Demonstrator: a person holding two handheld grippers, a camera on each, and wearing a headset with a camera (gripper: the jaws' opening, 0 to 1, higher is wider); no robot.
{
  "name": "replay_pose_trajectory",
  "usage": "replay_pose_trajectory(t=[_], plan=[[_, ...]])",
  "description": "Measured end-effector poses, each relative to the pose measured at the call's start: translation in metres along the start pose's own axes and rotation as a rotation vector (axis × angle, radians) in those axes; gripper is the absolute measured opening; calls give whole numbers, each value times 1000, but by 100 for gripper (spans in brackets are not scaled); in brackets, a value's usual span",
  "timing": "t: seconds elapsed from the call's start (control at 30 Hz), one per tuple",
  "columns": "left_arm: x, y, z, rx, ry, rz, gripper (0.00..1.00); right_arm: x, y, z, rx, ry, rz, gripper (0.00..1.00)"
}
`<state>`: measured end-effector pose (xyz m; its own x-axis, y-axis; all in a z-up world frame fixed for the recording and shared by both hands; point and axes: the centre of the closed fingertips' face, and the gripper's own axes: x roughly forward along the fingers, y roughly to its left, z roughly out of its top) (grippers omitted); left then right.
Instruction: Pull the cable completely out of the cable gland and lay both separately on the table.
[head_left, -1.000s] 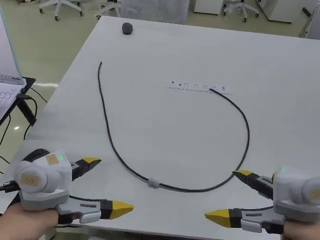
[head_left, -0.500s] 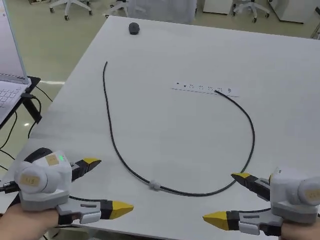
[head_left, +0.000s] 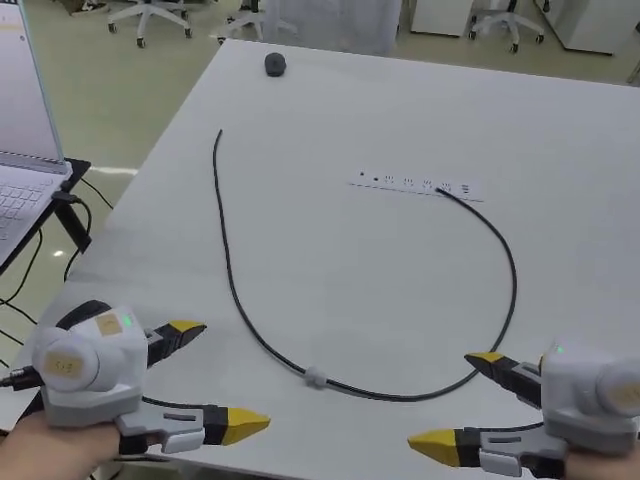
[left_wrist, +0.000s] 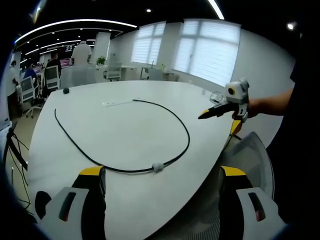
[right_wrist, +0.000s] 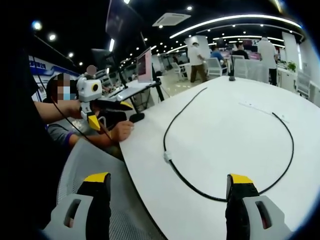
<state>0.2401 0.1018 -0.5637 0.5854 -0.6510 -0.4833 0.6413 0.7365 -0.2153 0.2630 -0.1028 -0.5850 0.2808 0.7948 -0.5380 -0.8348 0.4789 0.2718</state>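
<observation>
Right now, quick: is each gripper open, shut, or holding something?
Left yellow-tipped gripper: open, holding nothing.
Right yellow-tipped gripper: open, holding nothing.
The thin black cable lies ungripped on the white table.

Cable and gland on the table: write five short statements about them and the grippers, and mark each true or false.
1. The cable gland sits threaded on the cable. True.
2. The left gripper is shut on the cable. False: it is open and holds nothing.
3. One cable end reaches the white power strip. True.
4. The right gripper grips the cable gland. False: it is open and apart from it.
5. The cable lies in a straight line. False: it curves in a wide loop across the table.
</observation>
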Motion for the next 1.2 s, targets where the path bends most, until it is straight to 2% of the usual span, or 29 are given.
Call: replay_pose_trajectory(t=[0.07,0.27,0.4,0.47,0.83,1.1,1.2], plan=[[0,1,-2,-2,3,2,94,3,1,-1,-5,17,-3,96],[-2,6,-2,-4,-8,7,95,11,5,4,-9,21,3,96],[-1,8,-9,31,19,6,95,16,6,11,0,14,8,96],[-1,10,-9,21,10,3,95,19,6,13,0,15,12,96],[2,6,-16,19,26,-16,94,41,15,24,-33,48,41,96],[4,3,-17,20,16,-26,94,55,20,31,-94,101,58,94],[5,0,-19,12,4,-34,95,60,16,26,-151,179,53,88]])
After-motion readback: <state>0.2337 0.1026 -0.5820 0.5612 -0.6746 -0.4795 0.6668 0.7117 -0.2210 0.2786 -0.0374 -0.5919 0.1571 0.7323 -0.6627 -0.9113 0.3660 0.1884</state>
